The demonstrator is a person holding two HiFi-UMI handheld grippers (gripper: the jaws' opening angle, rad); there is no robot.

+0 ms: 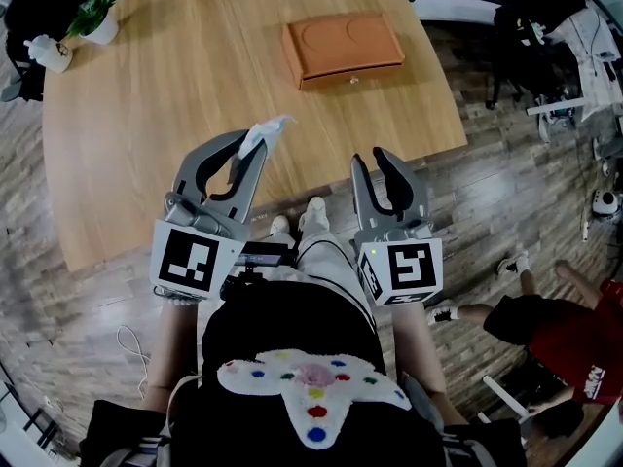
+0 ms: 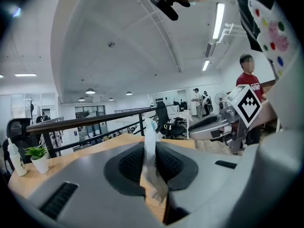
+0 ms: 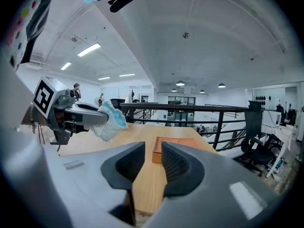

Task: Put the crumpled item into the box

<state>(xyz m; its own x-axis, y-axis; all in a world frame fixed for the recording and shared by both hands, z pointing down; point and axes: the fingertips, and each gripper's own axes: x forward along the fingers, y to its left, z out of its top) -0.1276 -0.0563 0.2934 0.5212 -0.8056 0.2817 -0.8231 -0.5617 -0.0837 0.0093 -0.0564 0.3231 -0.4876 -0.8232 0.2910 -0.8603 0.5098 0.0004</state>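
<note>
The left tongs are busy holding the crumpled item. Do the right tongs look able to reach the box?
Probably yes: the right tongs are empty, and only bare table lies between them and the box, which sits further ahead.

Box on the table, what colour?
Orange-brown box, clearest in the head view.

Readable text: none | left marker cube (image 1: 185, 261): black-and-white square code pattern, no letters or digits | right marker cube (image 1: 409, 269): code pattern of the same kind, no characters | red shirt (image 1: 584, 343), person at right edge: white print, too small to read
</note>
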